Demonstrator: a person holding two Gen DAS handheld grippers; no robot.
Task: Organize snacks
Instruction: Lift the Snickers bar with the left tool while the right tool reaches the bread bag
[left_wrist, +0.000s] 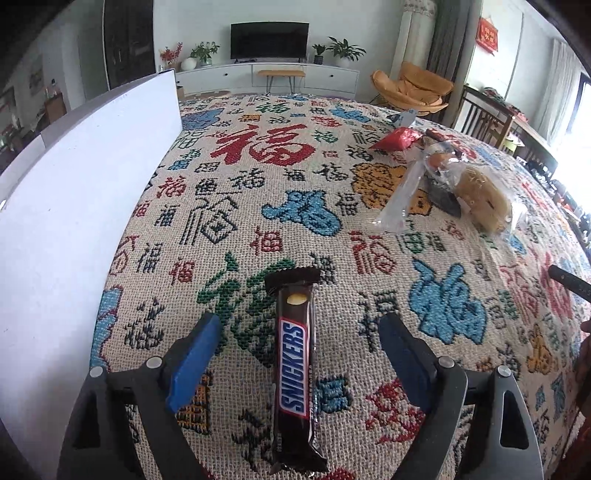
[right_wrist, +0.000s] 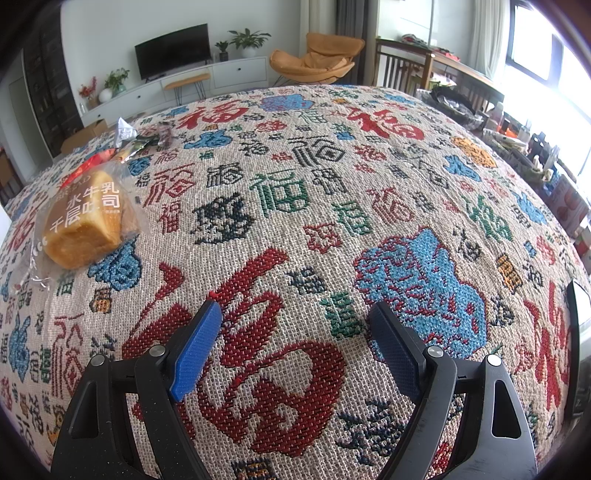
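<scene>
Left hand-held gripper (left_wrist: 299, 332) spread wide, holding nothing. Candy bar (left_wrist: 295, 373) lying flat on the desk (left_wrist: 258, 206) right between the two blue pads (left_wrist: 194, 363), touching neither, long way pointing straight ahead. Tall white box (left_wrist: 81, 192) close on the left side. Farther ahead and to the right, a heap of snacks: clear bag of bread (left_wrist: 480, 197), red packet (left_wrist: 397, 139), a few more wrappers too small to tell apart.

Right hand-held gripper (right_wrist: 295, 325) also spread wide and holding nothing, just over the bright patterned cloth. Bread bag (right_wrist: 86, 225) well off to the front left, with small packets (right_wrist: 125, 133) behind it.
</scene>
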